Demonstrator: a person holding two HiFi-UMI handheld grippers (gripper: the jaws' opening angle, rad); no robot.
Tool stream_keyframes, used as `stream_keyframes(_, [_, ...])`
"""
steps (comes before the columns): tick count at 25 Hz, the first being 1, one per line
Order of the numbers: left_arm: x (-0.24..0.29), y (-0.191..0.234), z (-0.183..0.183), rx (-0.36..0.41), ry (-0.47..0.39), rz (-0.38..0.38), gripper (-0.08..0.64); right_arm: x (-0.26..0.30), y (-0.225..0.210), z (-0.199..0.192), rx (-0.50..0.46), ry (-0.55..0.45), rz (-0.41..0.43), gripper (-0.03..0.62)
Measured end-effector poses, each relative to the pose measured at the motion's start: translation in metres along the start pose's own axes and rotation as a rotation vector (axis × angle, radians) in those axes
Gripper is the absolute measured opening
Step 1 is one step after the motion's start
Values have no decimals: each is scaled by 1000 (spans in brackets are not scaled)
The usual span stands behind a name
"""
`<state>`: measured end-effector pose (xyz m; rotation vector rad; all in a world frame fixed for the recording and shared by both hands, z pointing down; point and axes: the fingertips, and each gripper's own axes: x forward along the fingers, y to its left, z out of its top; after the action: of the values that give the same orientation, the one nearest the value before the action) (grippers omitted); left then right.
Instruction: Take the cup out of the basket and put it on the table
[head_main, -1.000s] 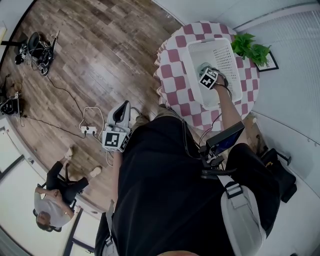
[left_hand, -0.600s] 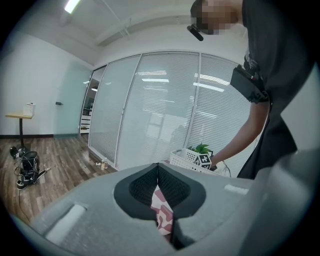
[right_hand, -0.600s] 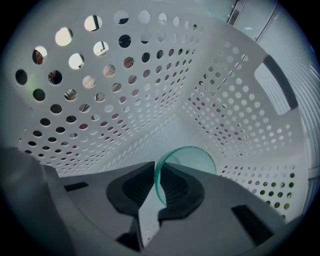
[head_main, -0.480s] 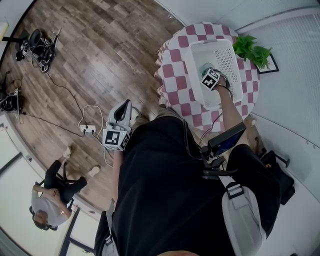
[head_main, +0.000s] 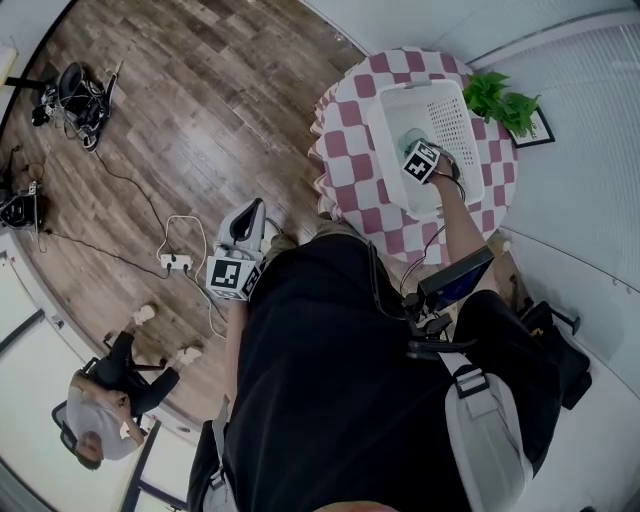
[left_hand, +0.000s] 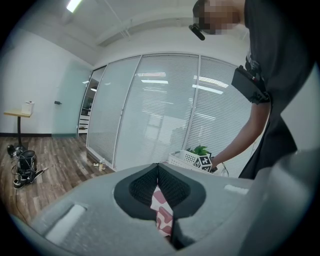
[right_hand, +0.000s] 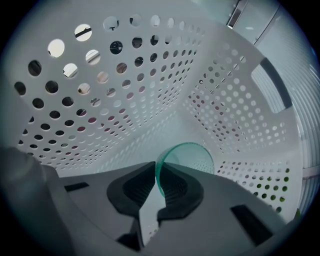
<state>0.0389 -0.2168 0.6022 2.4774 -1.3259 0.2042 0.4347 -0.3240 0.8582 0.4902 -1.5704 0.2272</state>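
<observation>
**A:** Right gripper (right_hand: 157, 167), fingers?

**B:** Closing, nearly together, pinching the rim wall of the green cup (right_hand: 191, 157). Cup low inside the white basket (right_hand: 150, 75) on the checked counter (head_main: 345, 110), upper right of the head view.

**A:** Left gripper (left_hand: 158, 167)?

**B:** Fingers clenched together, nothing held; left of centre, over the wood floor (head_main: 200, 100).

**A:** Change since a second ago?

**B:** Right gripper hardly moved; seated person (head_main: 105, 425), lower left, shifted lower.

Green plant (head_main: 503, 98) by framed picture (head_main: 543, 127); power strip (head_main: 177, 260) on floor (head_main: 230, 110)
</observation>
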Motion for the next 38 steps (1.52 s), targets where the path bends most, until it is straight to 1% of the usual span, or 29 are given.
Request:
stream_keyframes(11, [6,-2,6,14,-7,-35,6,-14,-9,-1,24,-16,-36,34])
stream_keyframes(21, [5,-1,10,22,-22,-58,6,-33,-11,6,31,-42,-76,35])
stream_keyframes(29, [10,-5,16,46,-26,-86,6,-53,-16,19,16,-73,-121,35])
stream_keyframes(33, [12,-7,17,50,-33,-100,6,-65,-16,22,-13,-84,-157,35])
stream_keyframes(38, [18,-11,21,65,-32,-129,6,-77,-16,21,-13,-94,-181,35])
